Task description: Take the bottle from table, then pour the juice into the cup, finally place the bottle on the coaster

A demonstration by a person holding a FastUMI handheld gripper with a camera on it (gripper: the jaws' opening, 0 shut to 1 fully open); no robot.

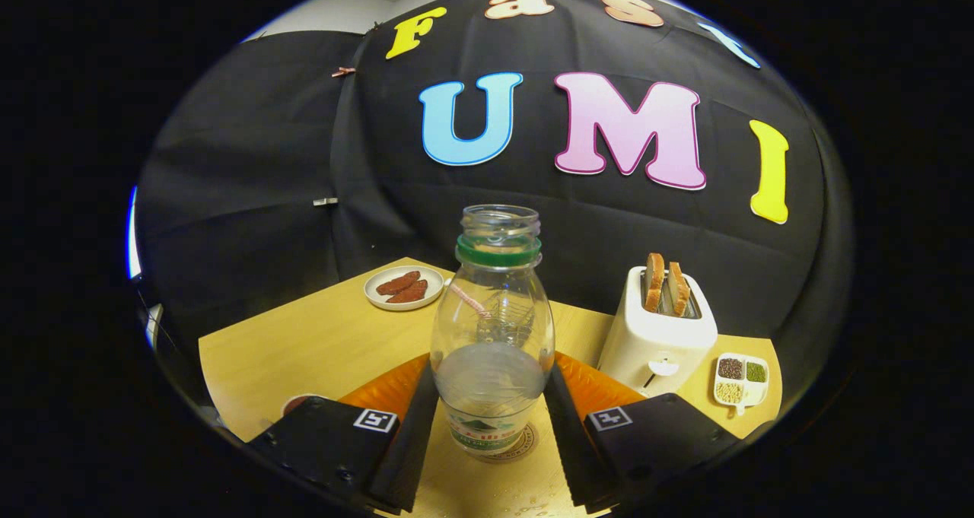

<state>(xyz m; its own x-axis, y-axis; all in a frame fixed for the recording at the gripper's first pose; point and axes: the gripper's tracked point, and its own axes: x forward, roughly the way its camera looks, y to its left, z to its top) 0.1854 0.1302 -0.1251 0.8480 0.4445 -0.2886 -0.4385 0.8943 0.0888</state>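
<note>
A clear plastic bottle [493, 328] with a green neck ring and no cap stands upright on a round brown coaster [525, 448]. A little liquid fills its lower part. My gripper [491, 373] holds it, one fingertip lying against each side of its body. Through the bottle, just beyond it, I see a clear cup [508, 316] with a pink striped straw [468, 299]. An orange mat [388, 387] lies beyond the fingers on both sides.
Beyond the right finger, a white toaster [658, 343] holds two bread slices, with a small divided dish of grains [740, 379] beside it. A white plate with brown pieces [403, 287] sits at the table's far left. Water drops [533, 506] dot the wood near me.
</note>
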